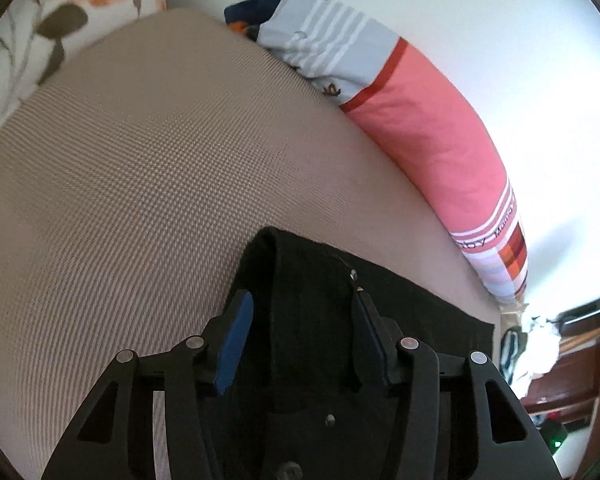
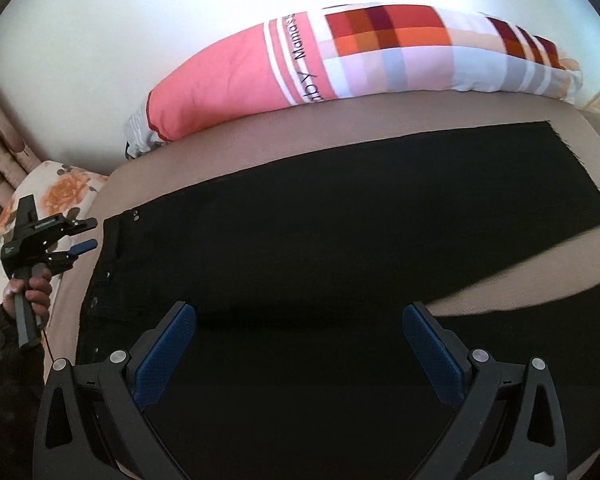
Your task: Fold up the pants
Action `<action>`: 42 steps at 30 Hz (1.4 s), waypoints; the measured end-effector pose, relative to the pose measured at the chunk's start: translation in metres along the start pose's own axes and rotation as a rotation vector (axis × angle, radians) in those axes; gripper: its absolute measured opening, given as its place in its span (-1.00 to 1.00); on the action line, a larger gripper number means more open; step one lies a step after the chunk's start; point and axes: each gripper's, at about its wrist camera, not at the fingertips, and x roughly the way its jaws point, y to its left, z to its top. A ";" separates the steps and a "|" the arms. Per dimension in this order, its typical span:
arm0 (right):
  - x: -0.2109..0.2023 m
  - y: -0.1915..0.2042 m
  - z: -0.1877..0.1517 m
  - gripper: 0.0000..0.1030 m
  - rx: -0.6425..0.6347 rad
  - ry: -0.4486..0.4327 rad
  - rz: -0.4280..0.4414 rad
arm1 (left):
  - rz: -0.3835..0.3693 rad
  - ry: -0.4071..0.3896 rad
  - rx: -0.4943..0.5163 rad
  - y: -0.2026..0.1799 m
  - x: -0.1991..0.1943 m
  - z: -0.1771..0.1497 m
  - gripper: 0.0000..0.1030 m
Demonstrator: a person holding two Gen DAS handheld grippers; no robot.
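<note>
Black pants (image 2: 340, 232) lie flat across the middle of a tan mattress (image 1: 140, 160), a pink patchwork bolster (image 2: 300, 68) along its upper edge and a floral pillow (image 2: 64, 188) at left. The left gripper (image 1: 300, 308) is half-open astride the waistband fold, pads not pressing; the right gripper (image 2: 300, 320) hangs wide open over the cloth, empty.

pants (image 2: 340, 240) lower leg cut off, far room corner (image 1: 560, 340) blurred

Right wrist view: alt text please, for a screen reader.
Black pants lie flat on a tan bed, the open right gripper hovering over them. At far left, a hand holds the left gripper near the waistband; a pink bolster lies behind.
</note>
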 end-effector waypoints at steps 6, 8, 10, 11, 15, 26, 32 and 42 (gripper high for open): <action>0.021 0.016 0.008 1.00 -0.033 0.028 0.000 | -0.071 0.037 0.001 0.007 0.019 0.016 0.00; 0.027 0.019 0.011 1.00 -0.041 0.032 0.000 | -0.115 0.062 -0.009 0.006 0.023 0.017 -0.17; 0.033 0.022 0.014 1.00 -0.046 0.037 0.007 | -0.154 0.085 -0.010 0.004 0.027 0.018 -0.18; 0.036 0.024 0.016 1.00 -0.051 0.038 0.010 | -0.158 0.088 -0.003 0.002 0.028 0.018 -0.18; 0.046 0.028 0.027 1.00 -0.076 0.037 0.024 | -0.172 0.104 0.014 -0.005 0.040 0.022 -0.18; 0.077 0.025 0.083 1.00 -0.273 0.046 0.105 | -0.140 0.039 0.030 -0.014 0.049 0.025 -0.81; 0.109 0.017 0.125 1.00 -0.493 0.171 0.177 | -0.234 -0.044 0.107 -0.047 0.008 0.010 -0.84; 0.162 0.033 0.178 0.60 -0.807 0.435 0.372 | -0.270 -0.109 0.293 -0.086 -0.045 -0.025 -0.84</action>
